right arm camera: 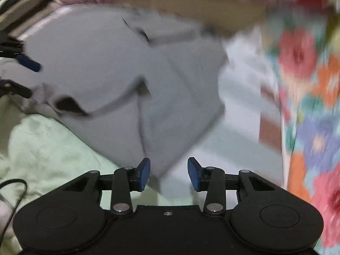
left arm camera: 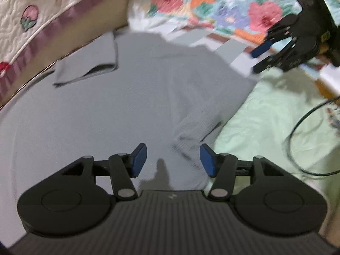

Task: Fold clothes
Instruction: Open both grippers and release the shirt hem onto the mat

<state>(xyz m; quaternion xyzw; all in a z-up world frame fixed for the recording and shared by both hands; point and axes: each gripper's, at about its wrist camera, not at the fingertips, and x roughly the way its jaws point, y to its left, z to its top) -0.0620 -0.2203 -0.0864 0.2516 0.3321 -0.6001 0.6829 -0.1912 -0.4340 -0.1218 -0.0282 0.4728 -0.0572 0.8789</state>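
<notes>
A grey knit garment (left arm camera: 127, 110) lies spread on the bed. One sleeve (left arm camera: 89, 63) is folded across it at the far left, and a ribbed cuff (left arm camera: 191, 133) lies just ahead of my left gripper (left arm camera: 174, 160). That gripper hovers open over the cloth with nothing between its blue pads (left arm camera: 139, 159). The right wrist view is blurred. There the garment (right arm camera: 127, 68) shows folds, and one corner of it (right arm camera: 158, 170) reaches down between the fingers of my right gripper (right arm camera: 169, 174), which is open. The right gripper (left arm camera: 258, 59) also appears at the garment's far right edge.
A pale green sheet (left arm camera: 265, 123) covers the bed on the right, with a black cable (left arm camera: 297, 127) looping over it. A floral quilt (left arm camera: 212, 2) lies beyond the garment. A white quilted cover with a purple border (left arm camera: 42, 21) rises at the left.
</notes>
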